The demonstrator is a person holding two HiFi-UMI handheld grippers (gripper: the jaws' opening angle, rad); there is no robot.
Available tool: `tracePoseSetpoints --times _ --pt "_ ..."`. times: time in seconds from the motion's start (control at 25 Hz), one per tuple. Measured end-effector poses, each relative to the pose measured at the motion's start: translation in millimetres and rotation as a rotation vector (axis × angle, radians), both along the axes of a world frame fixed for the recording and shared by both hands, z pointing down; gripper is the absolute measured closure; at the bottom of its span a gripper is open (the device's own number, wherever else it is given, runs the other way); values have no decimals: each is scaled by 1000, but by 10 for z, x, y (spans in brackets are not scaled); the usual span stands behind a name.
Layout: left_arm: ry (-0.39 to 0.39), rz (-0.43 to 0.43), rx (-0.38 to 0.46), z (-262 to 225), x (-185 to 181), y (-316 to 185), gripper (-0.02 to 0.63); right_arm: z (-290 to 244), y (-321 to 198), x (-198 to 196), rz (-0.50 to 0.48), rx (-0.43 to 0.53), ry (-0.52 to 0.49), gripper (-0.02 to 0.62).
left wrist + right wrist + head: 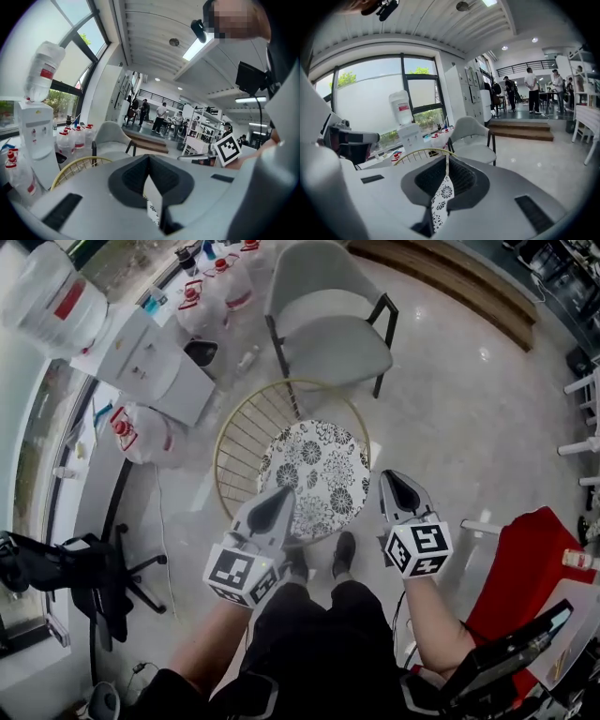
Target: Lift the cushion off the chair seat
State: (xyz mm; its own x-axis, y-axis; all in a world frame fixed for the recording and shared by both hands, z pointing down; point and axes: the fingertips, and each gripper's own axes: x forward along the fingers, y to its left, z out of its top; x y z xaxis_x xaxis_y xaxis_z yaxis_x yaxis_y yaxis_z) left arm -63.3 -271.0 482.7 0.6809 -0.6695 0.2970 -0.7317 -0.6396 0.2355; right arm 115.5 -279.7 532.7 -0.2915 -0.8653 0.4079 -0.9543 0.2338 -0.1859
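- Head view: a round cushion [314, 479] with a black-and-white flower print lies flat on the seat of a gold wire chair [239, 432], directly below the person.
- Left gripper [281, 495] hangs over the cushion's near-left edge. In the left gripper view its jaws [149, 157] meet at the tips and grip nothing. A sliver of the print [152, 211] shows through the slit beneath them.
- Right gripper [392, 479] is just beside the cushion's right edge. In the right gripper view its jaws [446, 159] are closed together. The flowered cushion [440, 197] shows through the narrow gap below the tips, and I cannot see any fabric pinched.
- Two dark shoes [321, 559] stand at the cushion's near edge.
- Beyond the wire chair stands a grey armchair [328, 324].
- A white water dispenser [155, 367] with spare bottles [211, 296] stands to the left, and a red seat [525, 568] is at the right.
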Motion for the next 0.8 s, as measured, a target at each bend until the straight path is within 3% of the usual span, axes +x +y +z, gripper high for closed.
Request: tracePoseSetpoints --times 0.12,0.24,0.8 --pt "-21 -17 -32 234 -40 -29 600 430 35 83 40 -86 -15 569" --pt "-43 -26 -74 476 -61 -38 599 816 76 142 82 -161 -49 474" --pt "-113 -39 -204 1420 -56 4 600 2291 195 67 189 -404 -199 304"
